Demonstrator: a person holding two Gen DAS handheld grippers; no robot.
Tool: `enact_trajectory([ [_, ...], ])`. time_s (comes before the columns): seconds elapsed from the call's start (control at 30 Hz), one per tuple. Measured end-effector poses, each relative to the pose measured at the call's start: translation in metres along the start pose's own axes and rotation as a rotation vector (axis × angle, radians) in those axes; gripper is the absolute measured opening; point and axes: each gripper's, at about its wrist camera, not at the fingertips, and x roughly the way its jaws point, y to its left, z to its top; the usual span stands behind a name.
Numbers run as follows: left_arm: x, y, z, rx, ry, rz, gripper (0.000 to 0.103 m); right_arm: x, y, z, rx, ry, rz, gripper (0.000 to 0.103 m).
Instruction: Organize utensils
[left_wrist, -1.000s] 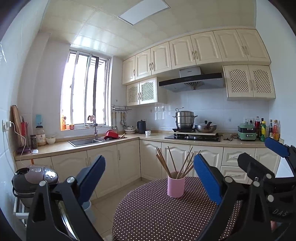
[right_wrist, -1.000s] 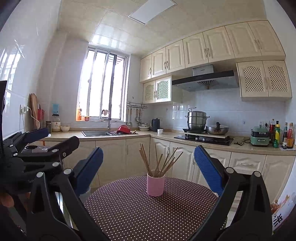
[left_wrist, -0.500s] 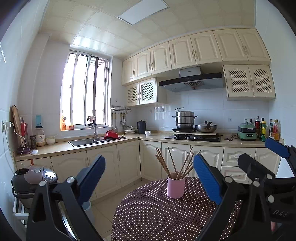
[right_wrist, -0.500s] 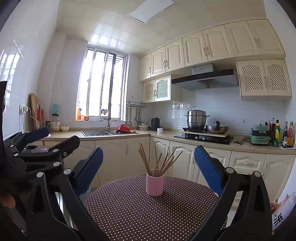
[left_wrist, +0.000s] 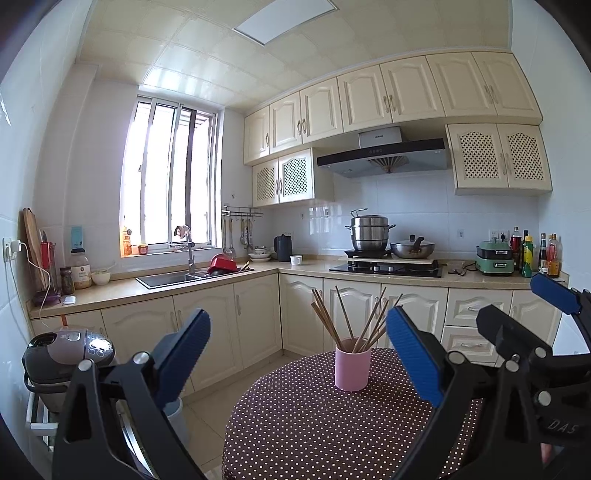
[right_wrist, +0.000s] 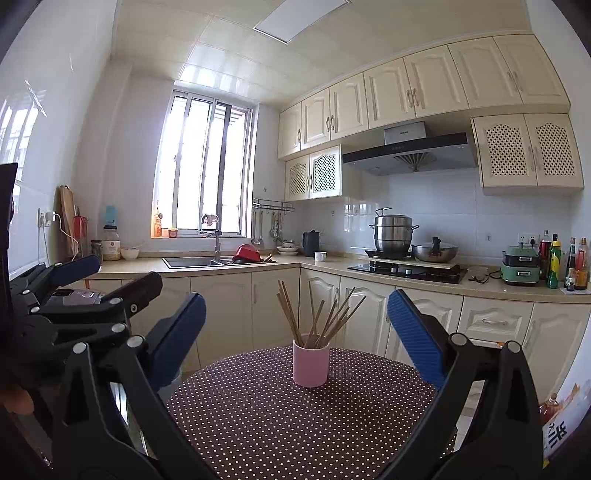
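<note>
A pink cup (left_wrist: 352, 369) (right_wrist: 311, 363) stands upright on a round table with a brown polka-dot cloth (left_wrist: 314, 424) (right_wrist: 266, 417). Several wooden chopsticks (left_wrist: 354, 321) (right_wrist: 317, 317) fan out of it. My left gripper (left_wrist: 297, 356) is open and held above the near side of the table, short of the cup, nothing between its blue pads. My right gripper (right_wrist: 295, 341) is also open and empty, level with the cup and back from it. Each wrist view shows the other gripper beside it: the right gripper (left_wrist: 546, 317) at the right edge, the left gripper (right_wrist: 85, 280) at the left edge.
Kitchen counters wrap around behind the table, with a sink (left_wrist: 173, 277), a hob with a steel pot (left_wrist: 369, 232) and a wok (left_wrist: 412, 249), and bottles (left_wrist: 532, 254) at the far right. A rice cooker (left_wrist: 62, 350) sits on a rack to the left. Tiled floor lies between table and cabinets.
Both wrist views have barely shifted; the cup and chopsticks stay in place and both grippers remain open.
</note>
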Motion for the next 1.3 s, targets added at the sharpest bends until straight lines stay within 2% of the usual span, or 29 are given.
enact_trajectory([
  [1.3, 0.0094, 0.0039, -0.0054, 0.008, 0.024, -0.001, 0.094, 0.0073, -0.0021, -0.0061, 0.027, 0.027, 0.003, 0.097],
])
